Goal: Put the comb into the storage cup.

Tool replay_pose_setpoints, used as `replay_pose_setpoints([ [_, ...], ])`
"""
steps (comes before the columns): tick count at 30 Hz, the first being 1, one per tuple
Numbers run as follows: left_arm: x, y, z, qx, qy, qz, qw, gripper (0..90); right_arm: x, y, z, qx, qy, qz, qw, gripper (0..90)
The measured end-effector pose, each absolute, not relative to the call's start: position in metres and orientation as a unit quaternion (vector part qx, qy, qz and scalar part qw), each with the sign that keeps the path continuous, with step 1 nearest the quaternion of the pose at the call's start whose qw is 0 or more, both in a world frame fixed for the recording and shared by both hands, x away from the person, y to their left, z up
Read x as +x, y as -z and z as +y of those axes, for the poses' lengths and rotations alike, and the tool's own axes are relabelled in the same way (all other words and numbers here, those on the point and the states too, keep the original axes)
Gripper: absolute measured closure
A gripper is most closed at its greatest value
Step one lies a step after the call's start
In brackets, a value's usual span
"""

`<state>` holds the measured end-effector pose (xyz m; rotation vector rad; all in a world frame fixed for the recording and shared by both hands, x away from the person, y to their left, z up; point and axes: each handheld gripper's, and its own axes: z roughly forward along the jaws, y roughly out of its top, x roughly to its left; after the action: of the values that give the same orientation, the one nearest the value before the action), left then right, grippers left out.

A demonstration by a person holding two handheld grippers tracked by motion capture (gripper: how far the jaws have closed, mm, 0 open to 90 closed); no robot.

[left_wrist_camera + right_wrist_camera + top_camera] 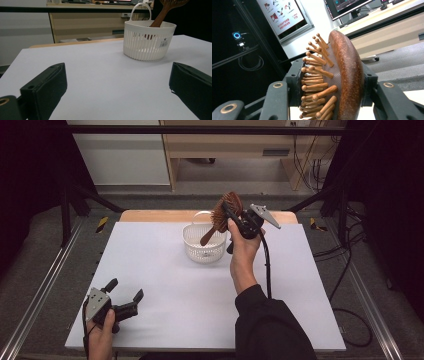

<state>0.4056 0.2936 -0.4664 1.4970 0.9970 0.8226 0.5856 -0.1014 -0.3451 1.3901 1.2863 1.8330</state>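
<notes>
In the high view the right gripper (235, 217), above centre of the frame, has its jaws clamped on the head of a wooden brush (223, 215); the brush tilts, its handle dipping into the white basket (204, 251) on the bench (200, 290), though whether the handle touches the basket's floor is hard to tell. The left gripper (124, 295) sits at the lower left, jaws wide apart with nothing between them, well apart from the basket.

The white table (165, 270) is being lit evenly from above, while the surroundings are being left dim. Soft shadow is being cast beside the basket (147, 41). Slight softness is being shown throughout.
</notes>
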Motion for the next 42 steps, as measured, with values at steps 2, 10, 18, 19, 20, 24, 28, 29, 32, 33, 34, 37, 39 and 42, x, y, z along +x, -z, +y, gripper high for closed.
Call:
replay_pose_setpoints([
  [2,0.406,0.467,0.294,0.632,-0.347,0.421,0.55,1.5,0.586,0.348,-0.101,0.513,-0.674,0.47,0.246,50.1],
  [10,0.406,0.467,0.294,0.633,-0.345,0.421,0.55,1.5,0.588,0.354,-0.097,0.513,-0.675,0.47,0.244,50.3],
  [18,0.406,0.467,0.293,0.634,-0.345,0.42,0.55,1.7,0.589,0.359,-0.095,0.515,-0.673,0.471,0.245,50.4],
  [19,0.406,0.467,0.293,0.634,-0.345,0.42,0.55,1.7,0.589,0.36,-0.095,0.515,-0.672,0.472,0.246,50.4],
  [20,0.406,0.467,0.294,0.634,-0.346,0.42,0.55,1.7,0.59,0.361,-0.095,0.515,-0.672,0.472,0.247,50.4],
  [24,0.406,0.467,0.294,0.634,-0.345,0.42,0.549,1.8,0.59,0.363,-0.094,0.516,-0.672,0.471,0.246,50.4],
  [28,0.406,0.467,0.294,0.634,-0.346,0.42,0.55,1.8,0.59,0.364,-0.093,0.516,-0.673,0.471,0.244,50.4],
  [29,0.406,0.467,0.294,0.634,-0.345,0.42,0.55,1.8,0.591,0.365,-0.093,0.517,-0.672,0.471,0.243,50.4],
  [32,0.406,0.467,0.293,0.635,-0.345,0.419,0.549,1.9,0.591,0.367,-0.094,0.52,-0.671,0.47,0.242,50.4],
  [33,0.405,0.467,0.293,0.636,-0.345,0.418,0.55,1.9,0.591,0.368,-0.094,0.52,-0.671,0.469,0.243,50.3],
  [34,0.405,0.467,0.293,0.636,-0.345,0.418,0.55,2.0,0.591,0.369,-0.094,0.521,-0.671,0.469,0.243,50.4],
  [37,0.405,0.467,0.293,0.637,-0.344,0.417,0.55,2.0,0.592,0.373,-0.094,0.523,-0.672,0.466,0.241,50.3],
  [39,0.405,0.467,0.294,0.636,-0.344,0.418,0.551,2.0,0.592,0.375,-0.092,0.522,-0.675,0.464,0.238,50.3],
  [42,0.406,0.467,0.294,0.635,-0.343,0.419,0.551,2.0,0.592,0.377,-0.09,0.522,-0.676,0.464,0.235,50.3],
])
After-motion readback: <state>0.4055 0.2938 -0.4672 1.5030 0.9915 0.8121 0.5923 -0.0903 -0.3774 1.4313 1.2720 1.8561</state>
